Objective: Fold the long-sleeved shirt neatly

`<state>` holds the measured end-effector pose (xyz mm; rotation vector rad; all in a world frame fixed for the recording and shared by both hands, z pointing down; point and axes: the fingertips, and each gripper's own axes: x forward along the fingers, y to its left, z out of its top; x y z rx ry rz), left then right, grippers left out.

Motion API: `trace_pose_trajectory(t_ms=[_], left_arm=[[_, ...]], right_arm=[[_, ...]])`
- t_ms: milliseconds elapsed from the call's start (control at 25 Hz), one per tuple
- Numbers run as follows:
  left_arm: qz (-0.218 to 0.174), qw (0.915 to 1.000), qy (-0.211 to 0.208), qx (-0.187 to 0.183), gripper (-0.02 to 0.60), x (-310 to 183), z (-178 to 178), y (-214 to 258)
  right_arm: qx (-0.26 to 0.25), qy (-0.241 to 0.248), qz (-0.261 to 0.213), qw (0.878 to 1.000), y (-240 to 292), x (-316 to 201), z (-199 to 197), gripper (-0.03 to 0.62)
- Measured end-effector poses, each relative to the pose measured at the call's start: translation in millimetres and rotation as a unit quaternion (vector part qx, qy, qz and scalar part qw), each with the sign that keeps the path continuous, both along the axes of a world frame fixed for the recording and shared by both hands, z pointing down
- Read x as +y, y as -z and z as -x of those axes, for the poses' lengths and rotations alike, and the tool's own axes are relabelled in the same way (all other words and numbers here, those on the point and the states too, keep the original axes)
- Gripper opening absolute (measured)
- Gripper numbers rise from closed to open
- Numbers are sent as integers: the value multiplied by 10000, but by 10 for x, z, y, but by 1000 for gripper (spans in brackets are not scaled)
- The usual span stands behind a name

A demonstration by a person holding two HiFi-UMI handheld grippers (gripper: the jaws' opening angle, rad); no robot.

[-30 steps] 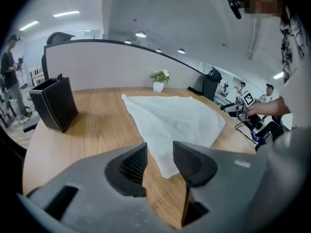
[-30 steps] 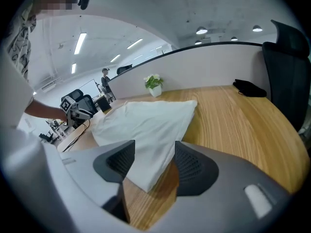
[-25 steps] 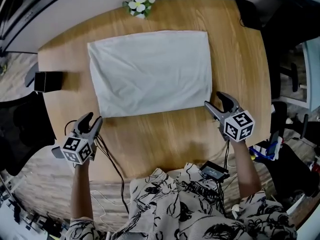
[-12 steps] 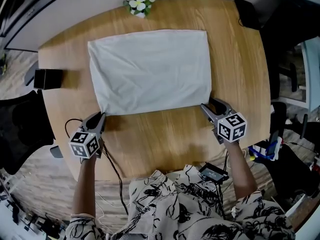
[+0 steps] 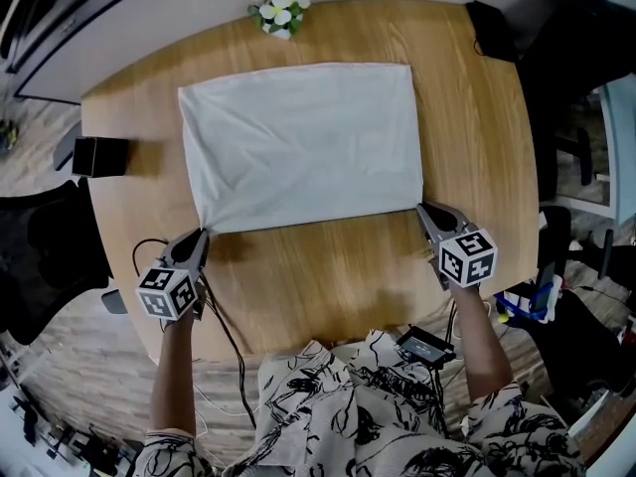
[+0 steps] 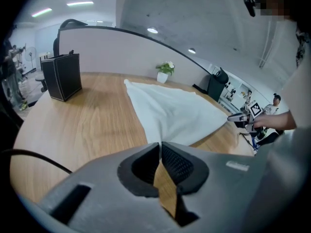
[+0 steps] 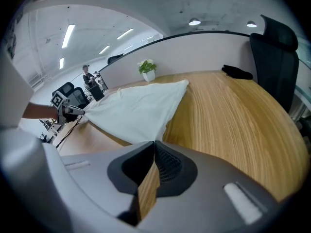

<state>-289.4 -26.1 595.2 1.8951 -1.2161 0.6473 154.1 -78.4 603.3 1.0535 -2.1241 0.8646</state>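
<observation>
Rounded wooden table [image 5: 328, 276], light grain, stands before a curved grey partition [image 6: 121, 47] in an office room, with potted flowers [image 5: 278, 6] at its top edge, a black box [image 5: 99, 155] at the left edge and a black chair [image 7: 272, 47] off the right side. The white shirt [image 5: 298, 142], already folded to a rectangle, lies flat on the upper middle of the table. Left gripper [image 5: 201, 234] sits at the shirt's lower left corner and right gripper [image 5: 421, 208] at its lower right corner — both sets of jaws have just been closing and stand clenched, tips pinching the cloth corner.
</observation>
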Motion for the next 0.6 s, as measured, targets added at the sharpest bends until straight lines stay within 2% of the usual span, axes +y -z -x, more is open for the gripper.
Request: trace_pose_trajectory(t_ms=[200,360,480,560,600], left_arm=[[266,9995,180,-6,25,198,-6,-162],[209,9993,176,-244,26,214,-17,-163],[207,9993,184,-232,28,258,-45,-203],[193,9994,158,-242,51,277,-25,-201],[182,9994,172,-259,87,291,13,-182]], right_arm=[[99,-50,70,9999,-104,46,-99,18],[250,34,16,9997,-123,-1,-88,20],[282,41,54,9996,-170,33,-99,21],[327,37,106,9994,-187,53,-116,33],[358,28,122,9993,-173,58,-134,63]])
